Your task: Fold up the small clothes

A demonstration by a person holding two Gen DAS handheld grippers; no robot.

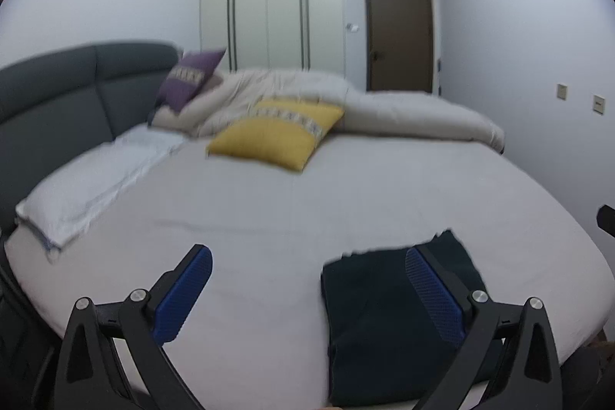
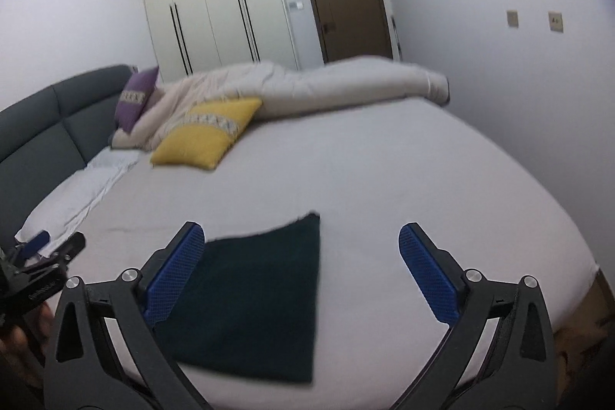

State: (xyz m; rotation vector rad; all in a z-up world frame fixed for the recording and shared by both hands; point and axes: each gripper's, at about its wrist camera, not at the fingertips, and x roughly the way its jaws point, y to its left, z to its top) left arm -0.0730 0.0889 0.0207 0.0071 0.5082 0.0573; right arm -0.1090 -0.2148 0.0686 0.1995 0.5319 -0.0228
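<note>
The bed (image 2: 384, 171) carried a smooth pale sheet. A plump yellow cushion (image 2: 203, 137) lay at 11 o'clock. The dark garment (image 2: 253, 306), folded flat and roughly rectangular, lay near the bed's front edge. Left gripper (image 1: 307, 294) and right gripper (image 2: 301, 271) stood wide, empty.

left tongs (image 1: 307, 289): spread wide, empty | right tongs (image 2: 301, 269): spread wide, empty

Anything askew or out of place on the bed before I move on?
Nothing stands out. The folded dark garment lies flat on the sheet, both grippers' jaws empty above it; the yellow cushion sits well clear.
</note>
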